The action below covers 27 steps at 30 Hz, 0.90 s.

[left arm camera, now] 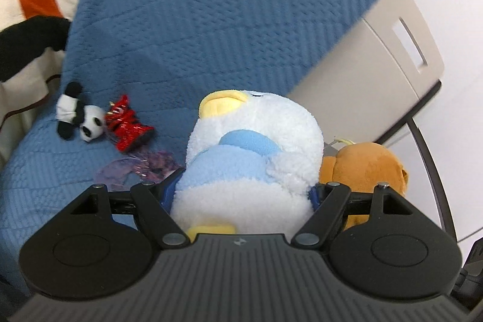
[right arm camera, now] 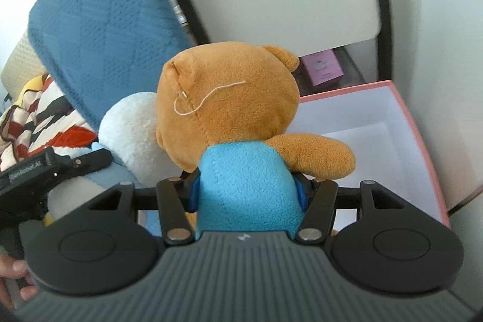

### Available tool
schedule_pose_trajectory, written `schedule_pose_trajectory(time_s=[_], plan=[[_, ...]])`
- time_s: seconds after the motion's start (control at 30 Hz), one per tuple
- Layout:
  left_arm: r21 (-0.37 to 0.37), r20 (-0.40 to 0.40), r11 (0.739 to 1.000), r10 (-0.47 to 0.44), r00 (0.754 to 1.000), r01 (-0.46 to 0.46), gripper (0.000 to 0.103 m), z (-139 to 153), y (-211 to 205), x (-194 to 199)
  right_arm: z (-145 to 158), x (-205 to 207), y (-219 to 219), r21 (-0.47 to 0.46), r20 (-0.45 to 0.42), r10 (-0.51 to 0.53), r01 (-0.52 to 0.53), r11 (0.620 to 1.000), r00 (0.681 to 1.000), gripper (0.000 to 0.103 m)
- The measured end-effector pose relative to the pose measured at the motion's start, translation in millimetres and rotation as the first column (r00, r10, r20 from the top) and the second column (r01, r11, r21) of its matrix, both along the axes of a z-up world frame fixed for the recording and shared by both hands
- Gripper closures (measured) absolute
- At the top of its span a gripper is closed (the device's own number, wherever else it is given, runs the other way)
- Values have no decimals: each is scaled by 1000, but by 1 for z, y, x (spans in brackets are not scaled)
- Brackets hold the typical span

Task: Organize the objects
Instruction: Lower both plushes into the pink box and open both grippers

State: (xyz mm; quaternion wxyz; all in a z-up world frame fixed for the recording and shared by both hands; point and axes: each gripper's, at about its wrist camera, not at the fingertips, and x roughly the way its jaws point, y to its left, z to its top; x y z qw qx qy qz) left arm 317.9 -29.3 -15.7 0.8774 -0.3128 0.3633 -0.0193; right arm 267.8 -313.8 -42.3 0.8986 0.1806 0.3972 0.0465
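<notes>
The left gripper (left arm camera: pixel 241 195) is clamped on a white and pale blue stuffed penguin (left arm camera: pixel 250 159), its blue pads pressed into the plush on both sides of the body. The penguin's yellow beak points up and away from the camera, and a yellow foot shows just above the gripper's base. The toy sits over a blue blanket (left arm camera: pixel 211 20) that covers a seat. Just to the right of the penguin, touching it, is a brown teddy bear (left arm camera: pixel 362 165).

The right gripper (right arm camera: pixel 246 192) is squeezed around that teddy bear (right arm camera: pixel 229 110) at its light blue shirt, seen from behind, with one arm stretched out to the right. A loose white thread hangs on the back of the bear's head. The penguin (right arm camera: pixel 132 134) shows as a white lump beside the bear's left side, with the left gripper (right arm camera: pixel 81 162) next to it.

To the right of the bear stands an open pink box (right arm camera: pixel 416 140) with a white inside. Behind it sits a small purple box (right arm camera: pixel 323 71).

On the blanket, left of the penguin, lie a small panda toy (left arm camera: pixel 78 116), a red toy (left arm camera: pixel 128 125) touching it, and a clear purple plastic piece (left arm camera: pixel 135 171). A striped blanket (left arm camera: pixel 27 4) lies further left
</notes>
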Motion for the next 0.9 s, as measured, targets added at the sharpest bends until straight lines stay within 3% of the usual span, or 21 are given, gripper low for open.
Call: schedule_pose_trajectory(time_s=[0.37,0.67,0.9], plan=[[37,-33,995,-93,995,94,24,-17,-74,29,-34,-14,-66,-34,-6,-67,67,997,998,43],[69,-77,988,-134,988,140,24,-44,-121,51,-68,-10,-89,-68,-3,-72,72,995,997,43],[138,-118,977,-149,982,165,24,-66,-156,70,-101,-5,-98,-98,-21,-77,75,992,997,42]])
